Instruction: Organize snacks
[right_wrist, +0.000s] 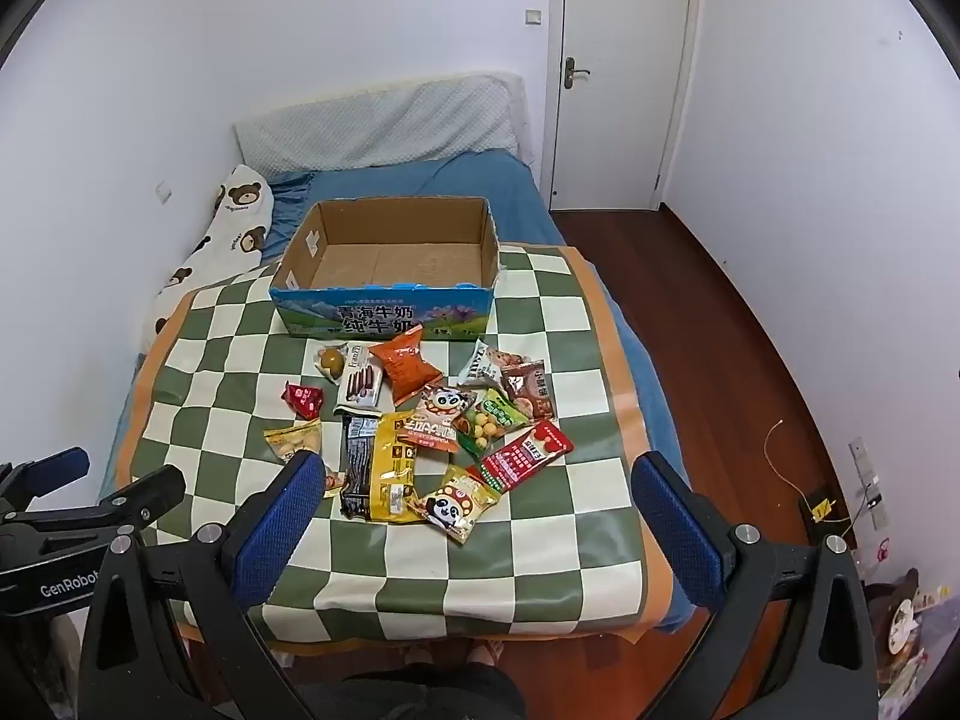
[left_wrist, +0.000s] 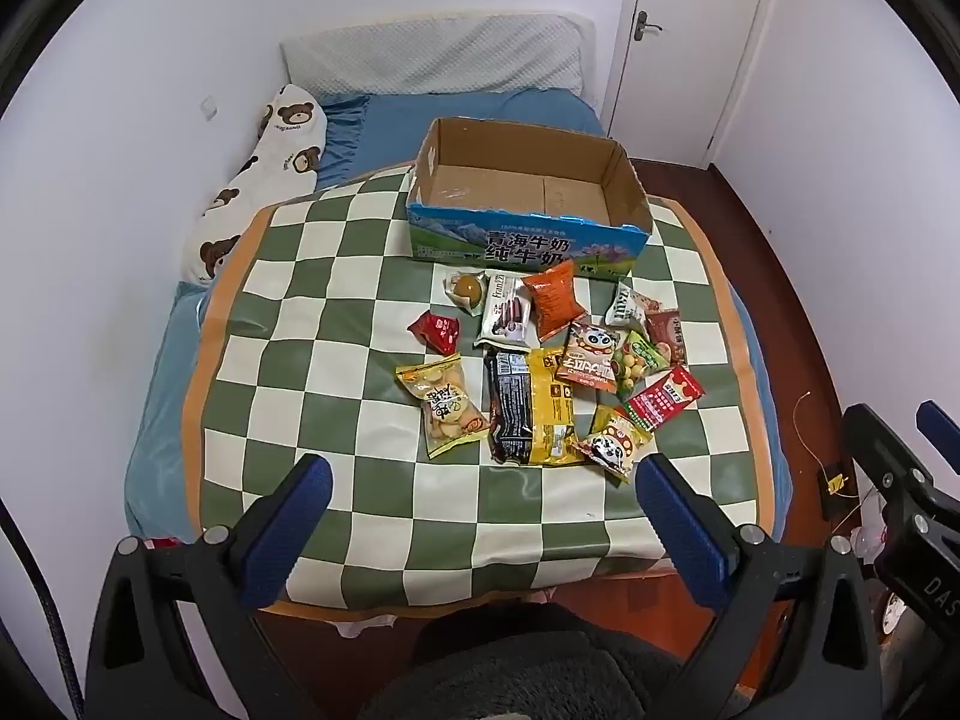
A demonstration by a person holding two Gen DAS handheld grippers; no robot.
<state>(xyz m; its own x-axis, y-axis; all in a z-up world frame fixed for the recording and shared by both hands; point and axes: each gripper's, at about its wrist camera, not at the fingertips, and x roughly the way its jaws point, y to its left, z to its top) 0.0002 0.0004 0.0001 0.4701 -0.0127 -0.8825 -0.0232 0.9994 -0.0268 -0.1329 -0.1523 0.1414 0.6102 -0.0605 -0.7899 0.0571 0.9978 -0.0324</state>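
Note:
Several snack packets lie loose on a green-and-white checkered mat on the bed. Among them are an orange bag, a black-and-yellow pack, a red sachet and a biscuit bag. Behind them stands an empty cardboard milk box, open at the top. My left gripper is open and empty, held above the mat's near edge. My right gripper is open and empty, near the front packets.
A bear-print pillow lies along the left wall. A blue sheet covers the bed. A white door and wooden floor are to the right. Cables and small clutter lie on the floor at right.

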